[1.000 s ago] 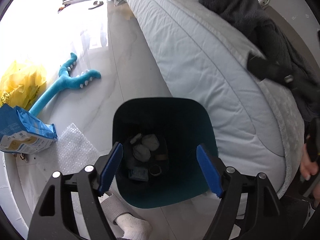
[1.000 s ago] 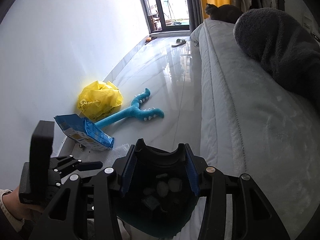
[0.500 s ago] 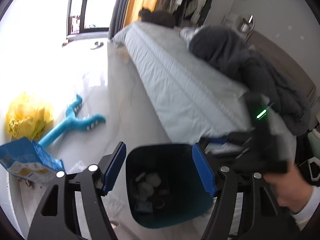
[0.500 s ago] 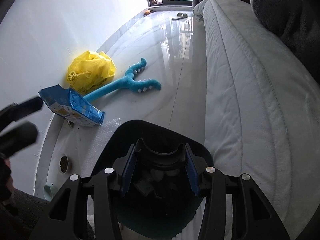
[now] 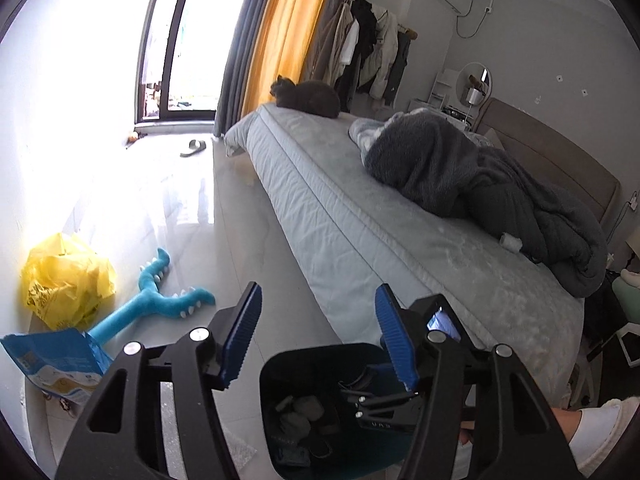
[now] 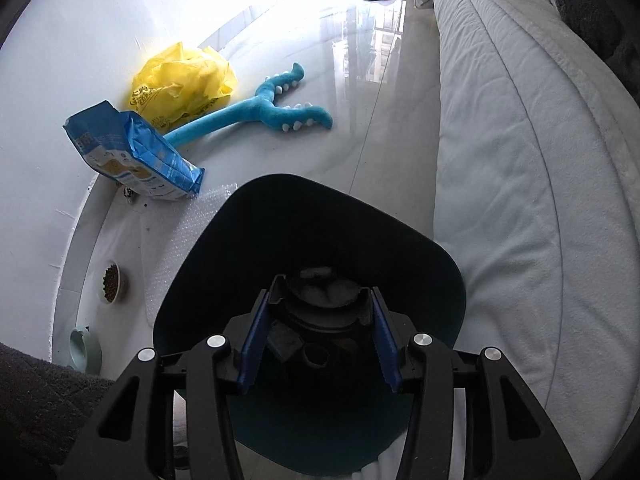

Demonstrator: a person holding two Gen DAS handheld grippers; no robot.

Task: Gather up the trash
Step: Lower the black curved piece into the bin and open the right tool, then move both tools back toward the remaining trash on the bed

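Note:
A dark teal bin stands on the floor beside the bed, with crumpled tissues and other scraps at its bottom. My right gripper points steeply down into the bin's mouth. It is shut on a black round plastic container that sticks out past the blue pads, and its jaws are opening. My left gripper hangs above the bin's near rim and faces the room. Nothing is between its fingers, and its jaws are closing. A hand in a white sleeve shows at the lower right.
Left of the bin lie bubble wrap, a blue pet-food bag, a yellow plastic bag and a blue plush toy. Two pet bowls stand by the wall. The bed carries a grey blanket and a dark cat.
The left gripper rose and tilted up from the bin toward the room, its jaws narrowing. The right gripper sank toward the bin's mouth with the black container.

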